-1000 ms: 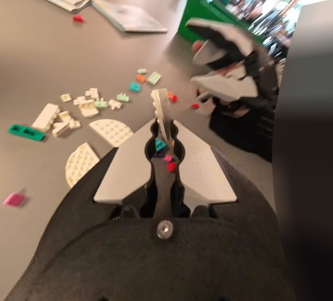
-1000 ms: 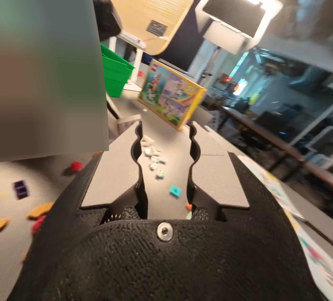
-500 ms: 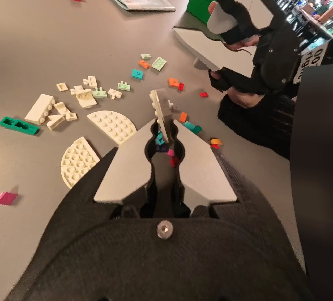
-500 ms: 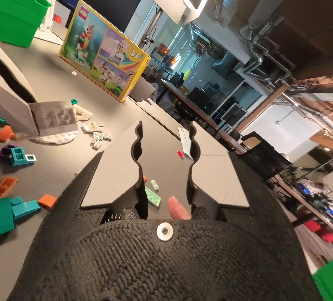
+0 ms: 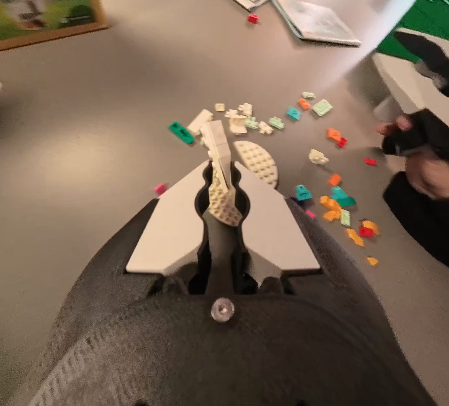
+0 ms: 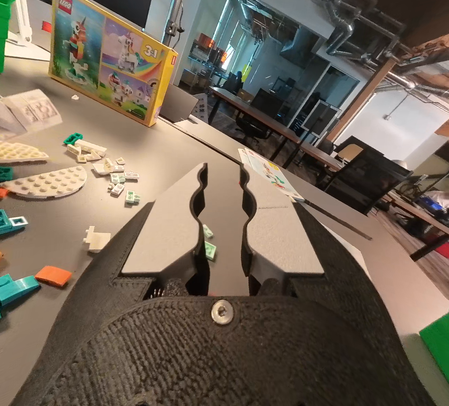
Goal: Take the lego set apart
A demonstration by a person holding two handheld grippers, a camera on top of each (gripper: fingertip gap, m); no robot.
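My left gripper (image 5: 220,163) is shut on a white lego plate (image 5: 217,144) that stands on edge above the grey table (image 5: 121,103). The plate's underside also shows at the left edge of the right wrist view (image 6: 36,109). Two white half-round plates lie flat, one beside my left fingers (image 5: 255,162) and one seen through their gap (image 5: 223,202). Both also show in the right wrist view (image 6: 48,182) (image 6: 19,151). My right gripper (image 6: 223,168) is open and empty, low over the table. A hand (image 5: 427,171) holds it at the right edge of the left wrist view.
Several loose white, mint, teal, orange and red pieces (image 5: 252,122) (image 5: 337,202) are scattered over the table. The yellow lego box (image 6: 109,64) stands at the far side. Instruction booklets (image 5: 315,20) (image 6: 267,176) lie nearby, and green bins (image 6: 4,30) (image 5: 432,18) stand at the table's edges.
My left gripper has swung left with the white plate still in it, bringing the box into view. My right gripper has dropped lower toward the table and stays open.
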